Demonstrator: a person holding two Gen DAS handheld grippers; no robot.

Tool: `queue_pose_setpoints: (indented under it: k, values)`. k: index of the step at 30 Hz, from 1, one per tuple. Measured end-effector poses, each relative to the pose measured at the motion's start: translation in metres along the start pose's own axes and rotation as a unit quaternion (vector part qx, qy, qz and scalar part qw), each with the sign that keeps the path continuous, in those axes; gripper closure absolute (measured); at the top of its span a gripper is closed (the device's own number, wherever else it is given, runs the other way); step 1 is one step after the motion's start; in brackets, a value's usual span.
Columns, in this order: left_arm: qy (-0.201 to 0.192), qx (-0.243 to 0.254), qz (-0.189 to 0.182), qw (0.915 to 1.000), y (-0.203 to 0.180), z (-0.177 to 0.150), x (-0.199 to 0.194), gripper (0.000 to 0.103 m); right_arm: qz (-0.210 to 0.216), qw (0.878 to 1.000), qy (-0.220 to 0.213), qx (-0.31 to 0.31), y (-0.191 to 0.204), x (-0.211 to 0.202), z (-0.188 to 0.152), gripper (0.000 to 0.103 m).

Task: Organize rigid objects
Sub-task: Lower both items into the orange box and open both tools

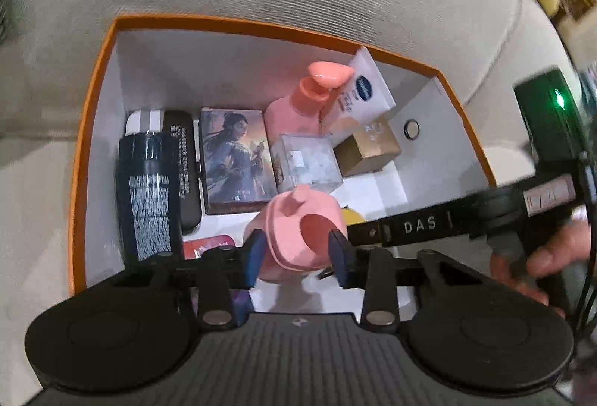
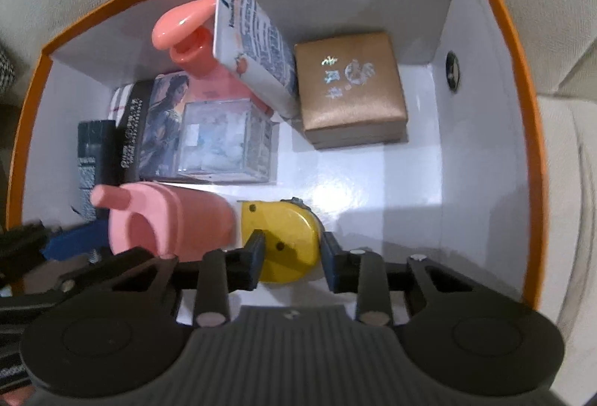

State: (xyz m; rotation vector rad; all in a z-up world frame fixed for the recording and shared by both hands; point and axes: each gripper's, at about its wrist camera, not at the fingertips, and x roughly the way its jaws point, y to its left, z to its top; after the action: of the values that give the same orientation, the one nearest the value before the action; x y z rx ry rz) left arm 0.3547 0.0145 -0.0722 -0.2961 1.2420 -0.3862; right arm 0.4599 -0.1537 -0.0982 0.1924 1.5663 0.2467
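Both grippers are down in the orange box (image 2: 522, 107), low in frame. The left gripper (image 1: 296, 253) is closed on the pink cup (image 1: 298, 234); the right gripper (image 2: 291, 249) seems clamped on the yellow tape measure (image 2: 280, 238). Next, seemingly: lift and re-seat them in the bare floor at right.

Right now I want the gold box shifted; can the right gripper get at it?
Probably not yet: the right gripper is shut on the yellow piece, though the floor up to the gold box lies bare.
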Motion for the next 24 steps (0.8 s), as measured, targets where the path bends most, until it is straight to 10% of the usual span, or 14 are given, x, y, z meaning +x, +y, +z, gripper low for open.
queue_pose_setpoints:
  k: [24]
  values:
    - [-0.06,-0.004,0.027,0.9979,-0.008,-0.003,-0.027,0.058,-0.013,0.998,-0.054,-0.024,0.023,-0.023,-0.011,0.076]
